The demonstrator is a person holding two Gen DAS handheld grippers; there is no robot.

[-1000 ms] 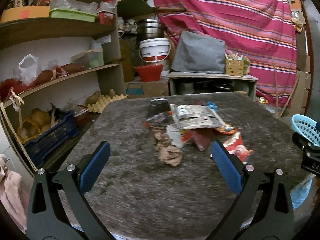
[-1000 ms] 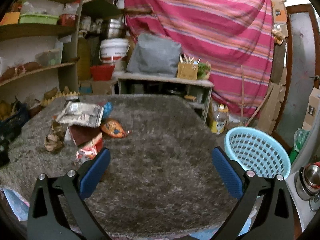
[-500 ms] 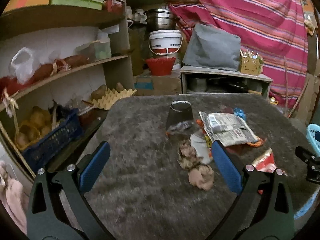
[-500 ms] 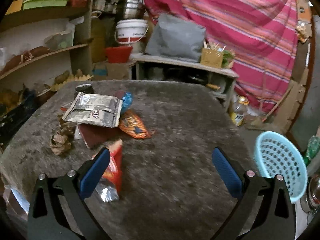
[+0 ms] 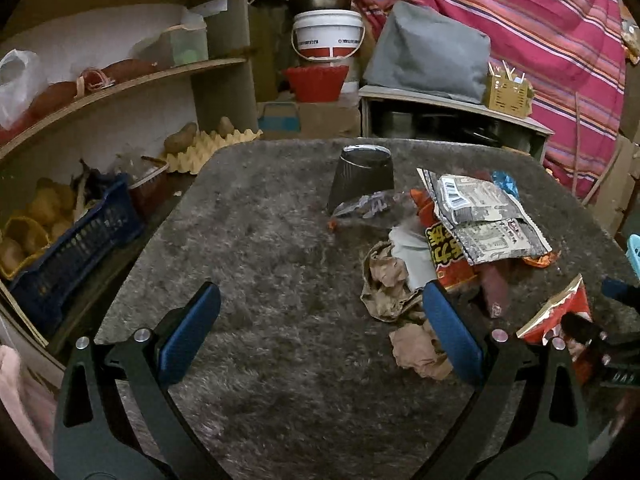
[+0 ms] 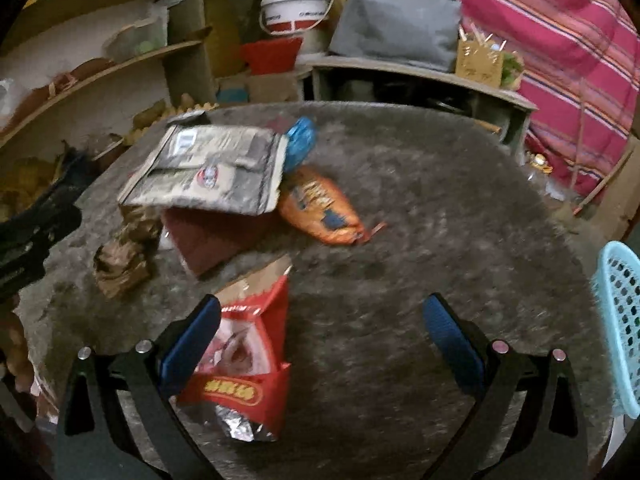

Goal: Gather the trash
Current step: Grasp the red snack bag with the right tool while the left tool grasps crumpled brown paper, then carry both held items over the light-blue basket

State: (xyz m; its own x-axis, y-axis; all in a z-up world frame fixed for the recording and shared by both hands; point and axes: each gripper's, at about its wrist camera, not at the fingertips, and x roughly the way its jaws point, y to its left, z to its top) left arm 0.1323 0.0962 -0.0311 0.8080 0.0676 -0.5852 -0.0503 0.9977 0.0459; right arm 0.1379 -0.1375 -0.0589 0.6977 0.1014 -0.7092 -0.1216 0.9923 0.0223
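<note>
A pile of trash lies on the grey shaggy table (image 5: 260, 248): a silver printed bag (image 5: 480, 216), crumpled brown paper (image 5: 388, 284), an upturned dark cup (image 5: 362, 178), and a red snack bag (image 6: 248, 352). An orange snack bag (image 6: 320, 210) and a blue wrapper (image 6: 300, 140) lie beside the silver bag (image 6: 212, 168). My left gripper (image 5: 320, 336) is open and empty, its right finger next to the brown paper. My right gripper (image 6: 320, 340) is open, low over the table, its left finger beside the red bag. A light blue basket (image 6: 620, 328) stands at the right edge.
Wooden shelves (image 5: 120, 88) with food and a blue crate (image 5: 72, 248) stand on the left. A white bucket (image 5: 328, 34), red bowl (image 5: 316, 80) and grey cushion (image 5: 428, 52) sit behind the table, before a striped pink cloth (image 5: 540, 20).
Both grippers have moved forward and down toward the trash pile. The right gripper has swung left, bringing the red snack bag beside its left finger. Both stay open.
</note>
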